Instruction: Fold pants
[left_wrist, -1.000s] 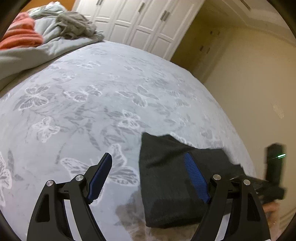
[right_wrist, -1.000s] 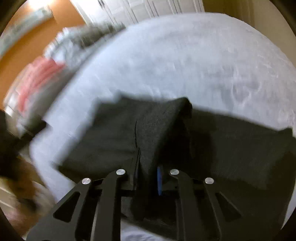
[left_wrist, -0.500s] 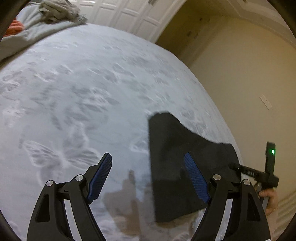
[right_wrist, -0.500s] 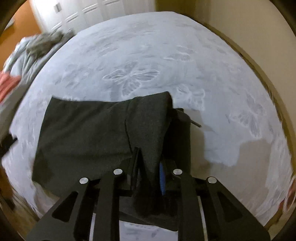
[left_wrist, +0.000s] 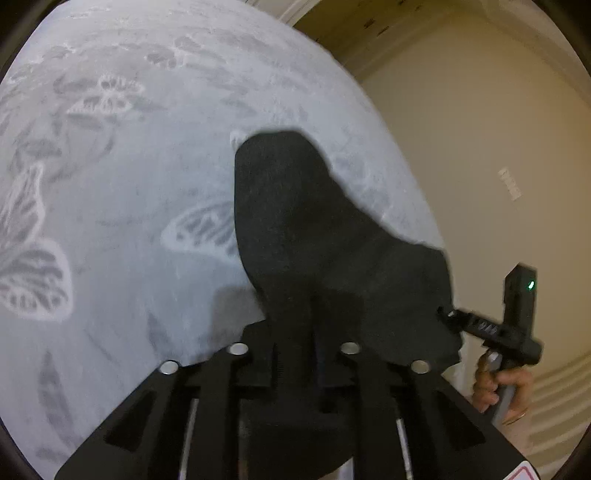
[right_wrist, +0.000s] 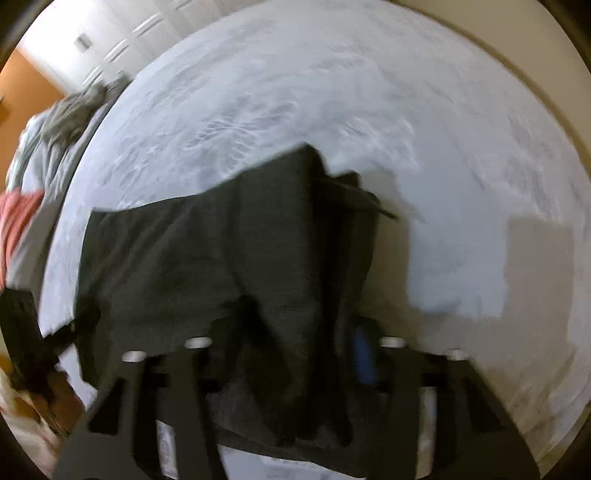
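Left wrist: left tongs (left_wrist: 295, 354) just closed, pinching near edge of pants (left_wrist: 314, 229) to anchor that end. Pants lie part-folded on bed (left_wrist: 129, 184), close to its edge. Right wrist: right tongs (right_wrist: 295, 354) just been opening, now narrowly apart, cloth between jaws, likely easing off carried layer. Grip itself blurred.

Butterfly-print bed (left_wrist: 122, 184) bearing dark pants (left_wrist: 314, 229), seemingly folded.
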